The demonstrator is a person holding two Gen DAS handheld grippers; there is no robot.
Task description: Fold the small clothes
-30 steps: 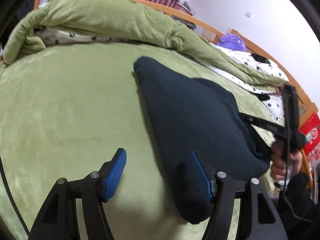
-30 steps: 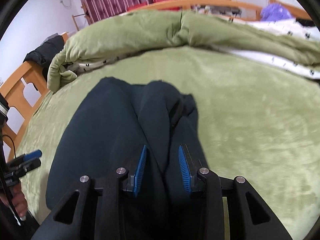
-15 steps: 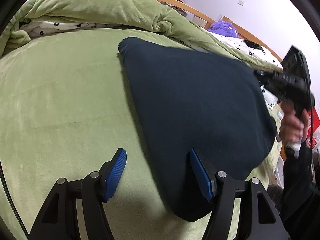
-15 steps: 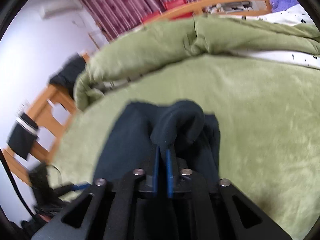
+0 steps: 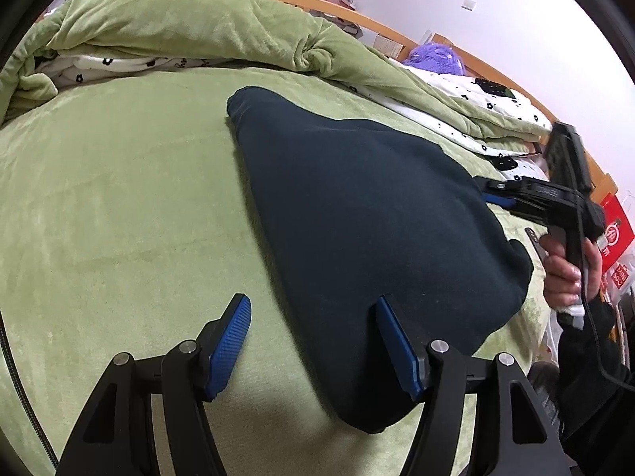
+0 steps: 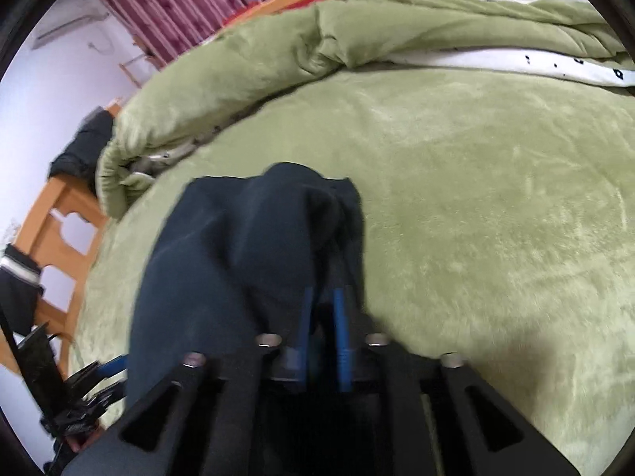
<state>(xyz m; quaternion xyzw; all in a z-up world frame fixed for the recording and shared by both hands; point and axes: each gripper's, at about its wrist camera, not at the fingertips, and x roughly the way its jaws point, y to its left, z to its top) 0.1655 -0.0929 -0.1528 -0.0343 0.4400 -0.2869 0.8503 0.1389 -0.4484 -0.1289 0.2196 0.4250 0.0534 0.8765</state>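
A dark navy garment (image 5: pixel 357 214) lies on the green bed cover (image 5: pixel 119 182), its right side lifted. My left gripper (image 5: pixel 313 341) is open and empty, low over the cover, its right finger against the garment's near edge. My right gripper (image 6: pixel 321 325) is shut on a fold of the garment (image 6: pixel 254 246) and holds it raised off the bed. The right gripper also shows in the left wrist view (image 5: pixel 500 194), at the garment's far right edge, held by a hand.
A rolled green duvet (image 5: pixel 190 23) and white spotted bedding (image 5: pixel 492 111) lie along the back. A wooden bed frame (image 6: pixel 59 214) with dark clothing on it stands at the left. A purple plush (image 5: pixel 436 57) sits at the far right.
My right gripper closed on the garment's fold and lifted it, then carried it lower and over toward the left. The left gripper stayed open and almost still.
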